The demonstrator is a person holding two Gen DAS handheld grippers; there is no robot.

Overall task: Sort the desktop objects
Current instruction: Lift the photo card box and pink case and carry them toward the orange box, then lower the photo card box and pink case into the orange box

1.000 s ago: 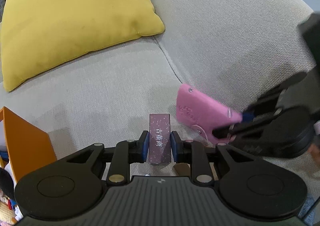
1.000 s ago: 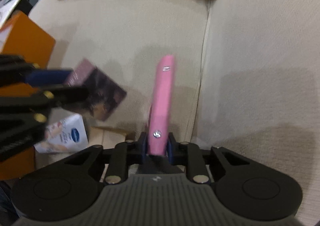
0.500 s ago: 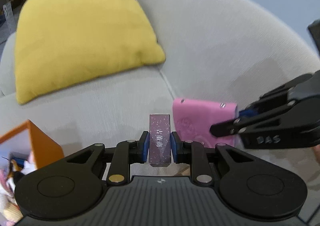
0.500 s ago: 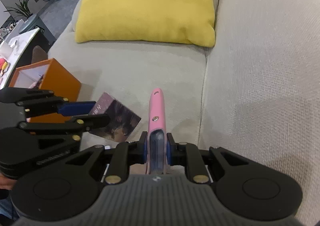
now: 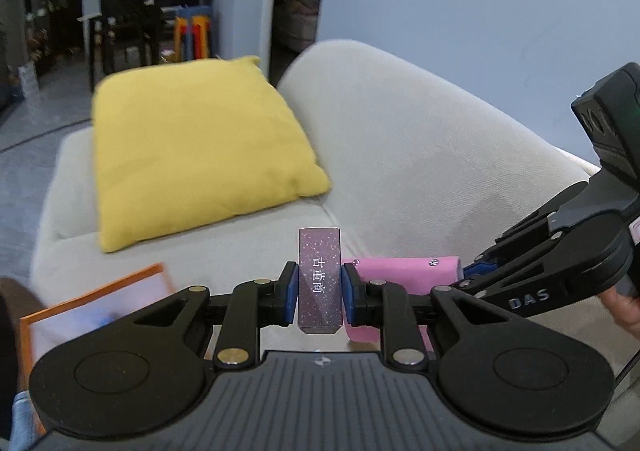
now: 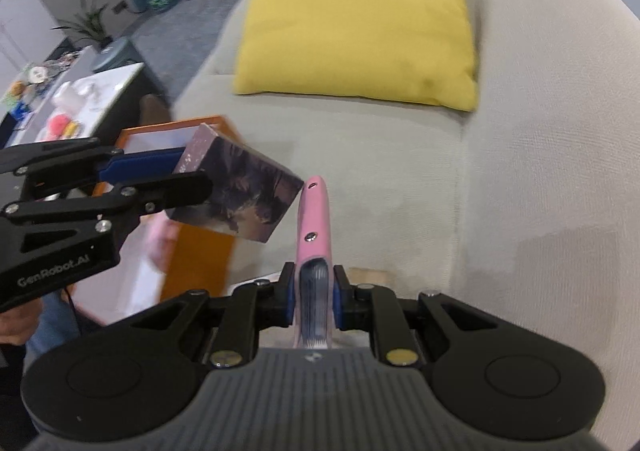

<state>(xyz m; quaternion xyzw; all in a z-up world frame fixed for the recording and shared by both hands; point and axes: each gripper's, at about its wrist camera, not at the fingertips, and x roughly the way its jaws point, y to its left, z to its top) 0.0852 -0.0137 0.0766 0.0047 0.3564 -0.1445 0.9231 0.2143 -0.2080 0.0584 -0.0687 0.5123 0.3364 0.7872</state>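
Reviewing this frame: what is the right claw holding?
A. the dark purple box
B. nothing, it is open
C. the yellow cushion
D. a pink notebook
D. In the right wrist view the right claw is shut on the pink notebook, page edges showing between its fingers, while the dark purple box sits in the left claw.

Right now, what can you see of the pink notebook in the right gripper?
The pink notebook is slim, with a soft-looking pink cover, two small metal studs along its edge and grey page edges showing at the near end. The right gripper is shut on that end, blue pads on both covers. It stands on edge, pointing away, lifted over the beige sofa, close beside the purple box that the left gripper holds.
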